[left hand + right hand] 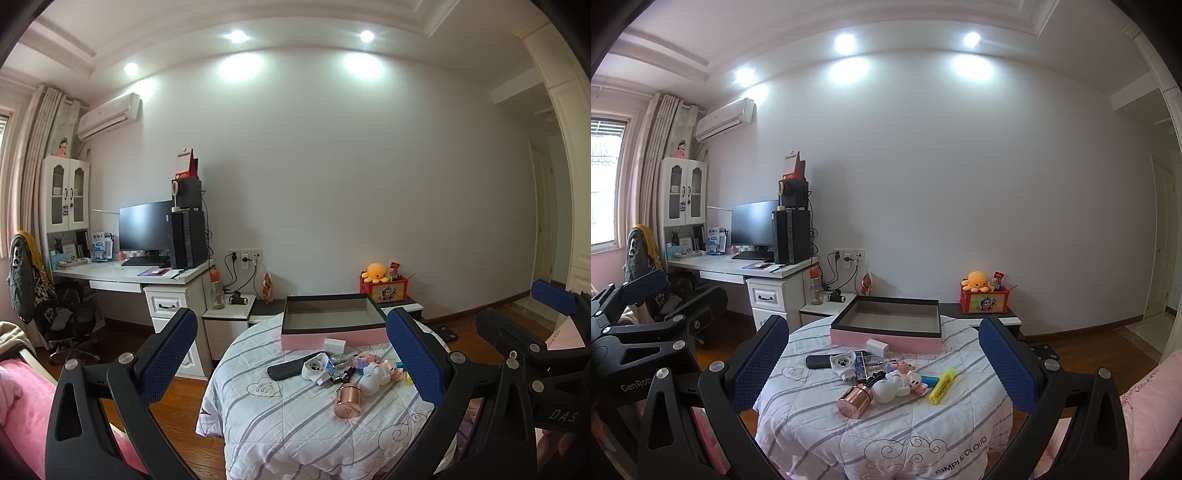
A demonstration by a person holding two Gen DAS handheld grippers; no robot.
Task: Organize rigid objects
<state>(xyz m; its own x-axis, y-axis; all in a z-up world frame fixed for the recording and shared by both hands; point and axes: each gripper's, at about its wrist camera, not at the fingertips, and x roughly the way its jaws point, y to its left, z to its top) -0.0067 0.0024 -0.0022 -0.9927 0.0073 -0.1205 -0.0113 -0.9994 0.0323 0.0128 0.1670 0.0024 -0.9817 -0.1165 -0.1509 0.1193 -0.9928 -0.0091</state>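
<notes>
A pink box (332, 334) (886, 341) with a dark rim stands empty at the far side of a round table under a striped quilt (280, 417) (820, 424). In front of it lies a heap of small objects: a black remote (822, 361), a white plug adapter (844, 363), a copper cylinder (348, 400) (855, 400), a white figurine (888, 387), a yellow highlighter (942, 386) and a white cube (877, 348). My left gripper (295, 362) and right gripper (886, 363) both hang open, short of the table, nothing between their fingers.
A white desk (122, 273) with monitor and computer tower stands at the back left, an office chair (66, 325) beside it. A low cabinet (827, 310) and a red box with an orange plush (982, 295) sit behind the table. Pink bedding (22, 406) lies at the left.
</notes>
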